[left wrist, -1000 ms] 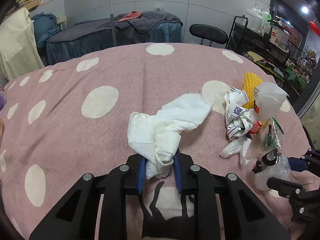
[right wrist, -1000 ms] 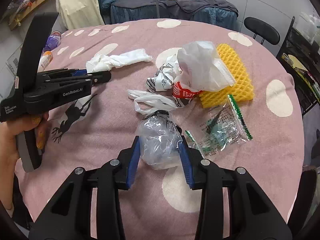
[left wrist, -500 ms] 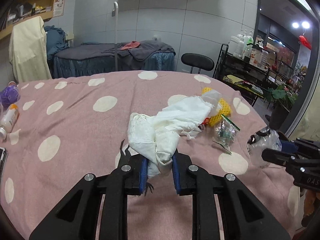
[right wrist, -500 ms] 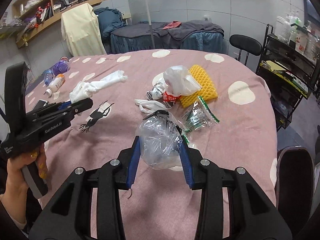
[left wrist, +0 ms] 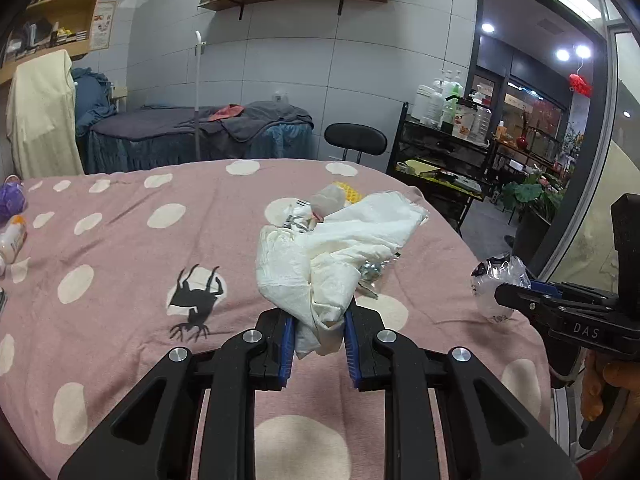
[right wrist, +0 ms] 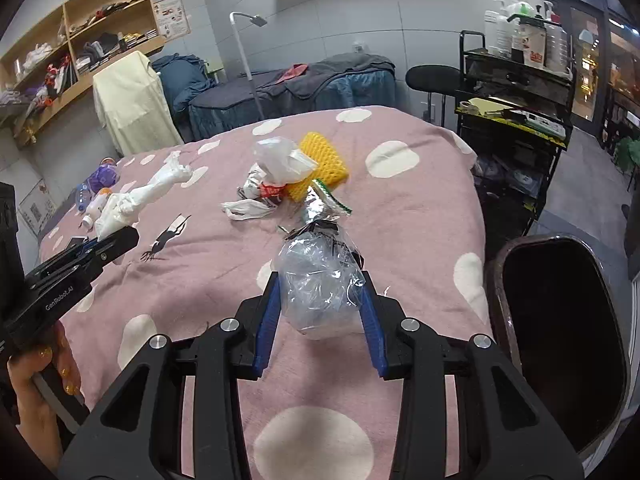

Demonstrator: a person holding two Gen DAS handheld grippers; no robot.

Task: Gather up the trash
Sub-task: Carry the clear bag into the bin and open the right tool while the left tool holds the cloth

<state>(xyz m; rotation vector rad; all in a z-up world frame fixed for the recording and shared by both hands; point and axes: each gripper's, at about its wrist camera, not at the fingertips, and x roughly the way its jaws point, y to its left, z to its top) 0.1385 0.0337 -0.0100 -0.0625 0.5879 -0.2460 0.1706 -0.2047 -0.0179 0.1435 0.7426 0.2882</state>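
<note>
Both hands are loaded and the carry to the bin looks like the step in hand. The left gripper [left wrist: 319,338] is clamped on a crumpled white tissue wad [left wrist: 328,264], held up above the pink spotted tabletop [left wrist: 120,248]. The right gripper [right wrist: 318,320] pinches a scrunched clear plastic bag [right wrist: 318,280], also lifted off the cloth. To the right of that gripper, just off the tabletop's edge, stands a dark trash bin [right wrist: 556,320]; its mouth is open and the inside is too dark to tell whether anything lies in it. The next move, as I judge it, calls for swinging the right gripper over the bin's mouth and letting the bag drop, then bringing the tissue across the same way. Light pieces like these may cling to the pads, so a clear opening well over the rim would help. More trash waits on the tabletop: a yellow foam net [right wrist: 322,162], a white plastic bag [right wrist: 280,160], crumpled wrappers [right wrist: 260,188] and a clear green-edged packet [right wrist: 324,204].
</note>
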